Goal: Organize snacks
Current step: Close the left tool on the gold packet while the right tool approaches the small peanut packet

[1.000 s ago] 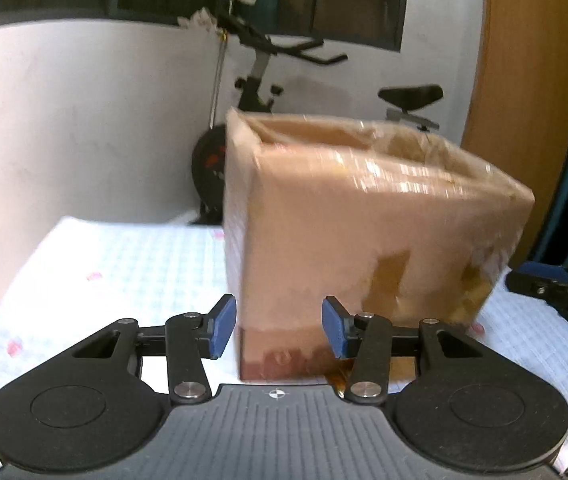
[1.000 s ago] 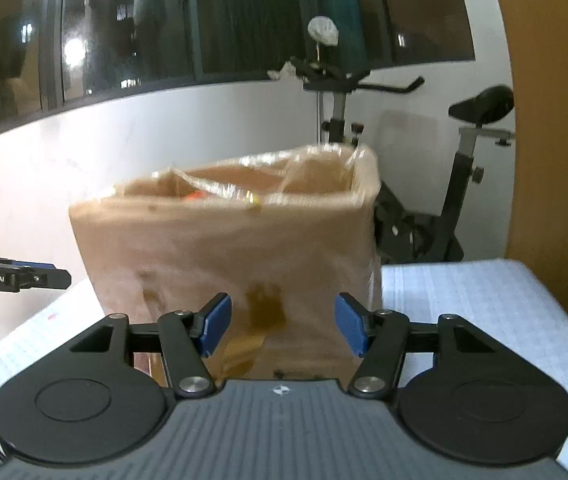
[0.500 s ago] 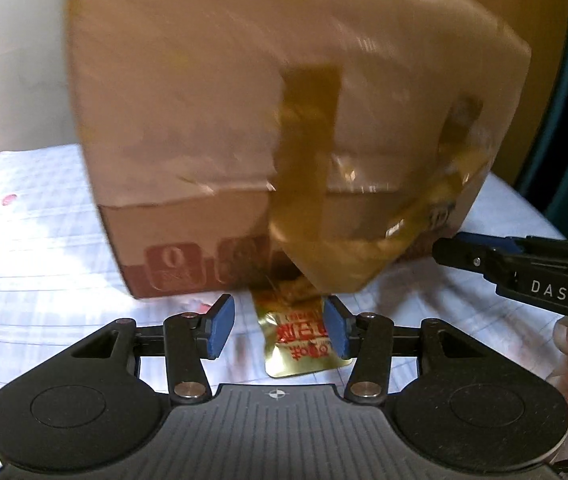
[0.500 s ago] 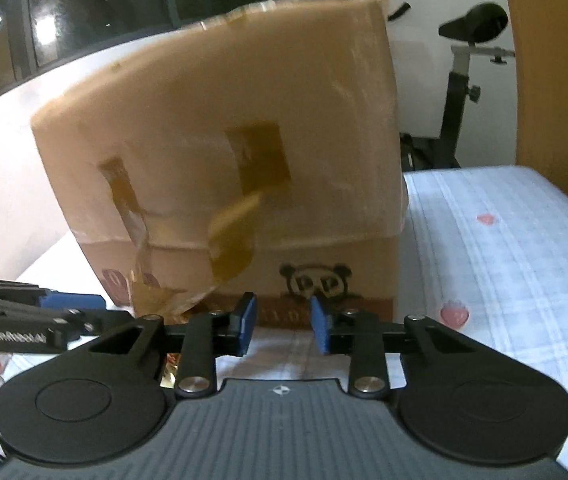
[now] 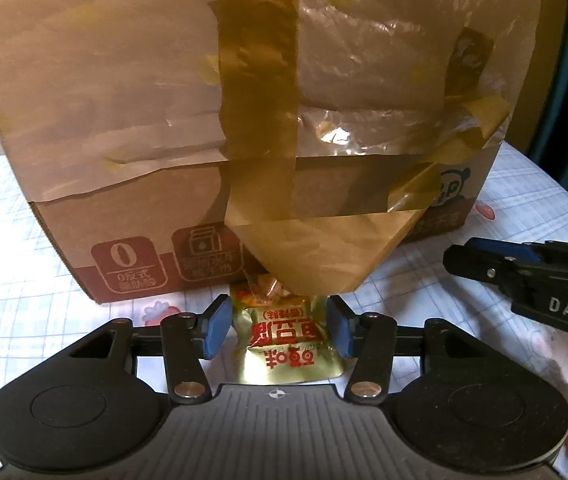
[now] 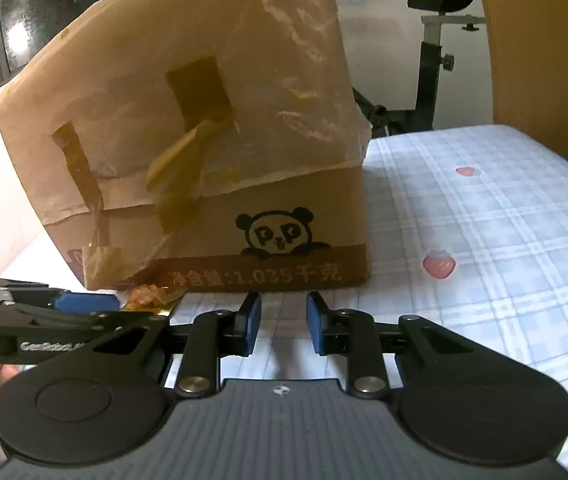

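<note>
A gold snack packet [image 5: 287, 344] with red print lies on the checked cloth against the foot of a taped cardboard box [image 5: 204, 120]. My left gripper [image 5: 278, 330] is open, its blue pads on either side of the packet, close to it but apart. In the right wrist view the box [image 6: 212, 152] stands close ahead with a panda mark, and the packet's top [image 6: 148, 294] peeks out at its left corner. My right gripper [image 6: 282, 322] is open and empty, low over the cloth before the box. It also shows in the left wrist view [image 5: 523, 272].
The blue-and-white checked cloth [image 6: 483, 240] with pink strawberry prints covers the table. An exercise bike [image 6: 431, 60] stands behind the table. A wooden panel [image 6: 543, 40] rises at the right. The left gripper's body [image 6: 24, 320] reaches in from the left.
Both grippers have dropped low and moved close to the box's foot. The gold packet now sits between my left pads. My right jaws narrowed from wide open.
</note>
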`<action>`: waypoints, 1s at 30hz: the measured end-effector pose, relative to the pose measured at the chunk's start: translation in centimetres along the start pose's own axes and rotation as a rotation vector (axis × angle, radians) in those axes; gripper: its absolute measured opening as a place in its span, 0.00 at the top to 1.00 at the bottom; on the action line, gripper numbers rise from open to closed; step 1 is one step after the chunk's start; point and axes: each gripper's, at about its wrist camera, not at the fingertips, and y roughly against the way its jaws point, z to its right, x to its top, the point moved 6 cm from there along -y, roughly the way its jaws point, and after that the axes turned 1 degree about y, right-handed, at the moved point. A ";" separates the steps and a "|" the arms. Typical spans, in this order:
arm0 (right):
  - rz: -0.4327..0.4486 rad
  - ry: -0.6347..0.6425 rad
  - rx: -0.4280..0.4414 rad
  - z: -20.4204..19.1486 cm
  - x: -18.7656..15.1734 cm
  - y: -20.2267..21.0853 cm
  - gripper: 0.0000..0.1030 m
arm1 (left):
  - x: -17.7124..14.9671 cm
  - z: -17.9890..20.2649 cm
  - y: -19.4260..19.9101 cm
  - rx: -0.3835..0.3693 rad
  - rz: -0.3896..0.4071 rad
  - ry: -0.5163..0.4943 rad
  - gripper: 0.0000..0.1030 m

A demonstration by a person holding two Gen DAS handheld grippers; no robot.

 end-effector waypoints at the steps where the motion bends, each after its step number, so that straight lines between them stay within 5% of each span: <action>1: 0.000 0.001 0.001 0.0 -0.1 0.0 0.73 | 0.0 0.1 -0.1 0.006 0.003 -0.010 0.47; 18: -0.013 -0.002 0.030 -0.2 -0.4 0.0 0.73 | -4.6 -1.1 3.9 -0.050 -0.003 -0.073 0.52; 30: -0.070 0.185 0.166 -4.5 -1.0 -0.1 0.73 | -4.8 -0.5 4.7 -0.106 0.006 -0.127 0.52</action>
